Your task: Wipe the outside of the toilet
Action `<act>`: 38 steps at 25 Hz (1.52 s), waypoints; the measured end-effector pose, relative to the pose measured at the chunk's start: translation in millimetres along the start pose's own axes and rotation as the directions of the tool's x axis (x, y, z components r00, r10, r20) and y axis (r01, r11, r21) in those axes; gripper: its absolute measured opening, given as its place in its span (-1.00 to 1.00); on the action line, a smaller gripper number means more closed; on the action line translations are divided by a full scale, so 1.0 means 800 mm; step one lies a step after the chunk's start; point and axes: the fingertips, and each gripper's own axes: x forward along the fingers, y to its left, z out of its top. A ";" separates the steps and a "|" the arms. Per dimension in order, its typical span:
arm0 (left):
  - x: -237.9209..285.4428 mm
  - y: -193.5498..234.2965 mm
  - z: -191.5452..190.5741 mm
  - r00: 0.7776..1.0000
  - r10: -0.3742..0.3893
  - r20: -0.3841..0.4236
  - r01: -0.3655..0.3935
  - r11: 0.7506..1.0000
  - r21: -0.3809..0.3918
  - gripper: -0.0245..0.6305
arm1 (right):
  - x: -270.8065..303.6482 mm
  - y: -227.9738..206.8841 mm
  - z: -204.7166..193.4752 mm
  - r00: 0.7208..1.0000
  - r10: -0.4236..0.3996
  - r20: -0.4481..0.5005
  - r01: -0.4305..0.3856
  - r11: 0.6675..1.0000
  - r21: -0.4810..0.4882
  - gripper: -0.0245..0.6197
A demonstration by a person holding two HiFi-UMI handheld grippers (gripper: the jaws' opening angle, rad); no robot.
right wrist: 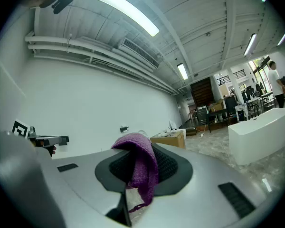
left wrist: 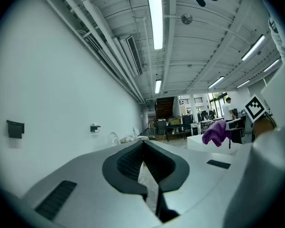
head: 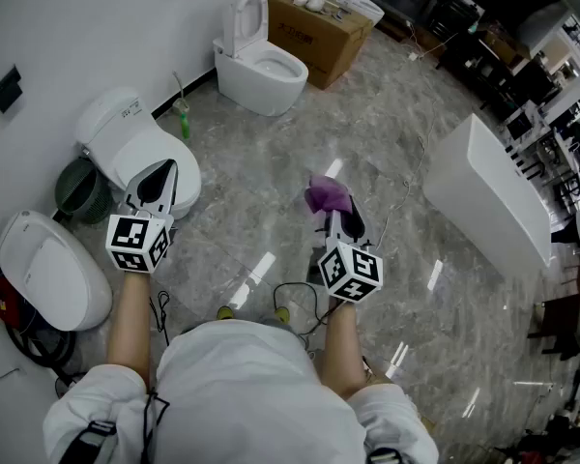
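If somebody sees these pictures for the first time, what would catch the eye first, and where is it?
The purple cloth stands out most: it is clamped in the right gripper, above the grey floor near the middle of the head view. Next come three white toilets along the left wall: the near toilet, the middle toilet with the shut, empty left gripper by it, and the far toilet with its lid up.
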 end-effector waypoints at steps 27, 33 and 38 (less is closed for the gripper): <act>-0.006 0.004 -0.034 0.998 -0.026 -0.058 0.025 1.000 -0.016 -0.88 | -0.009 0.007 -0.029 1.000 -0.011 -0.026 0.012 0.998 0.060 -0.65; 0.008 -0.002 -0.027 0.998 -0.046 -0.046 0.045 0.999 -0.016 -0.88 | -0.004 -0.004 -0.021 1.000 -0.026 -0.012 0.027 0.997 0.074 -0.65; 0.027 -0.004 -0.028 0.997 -0.054 -0.049 0.054 0.998 -0.021 -0.88 | 0.009 -0.013 -0.021 0.999 -0.029 -0.021 0.030 0.997 0.076 -0.65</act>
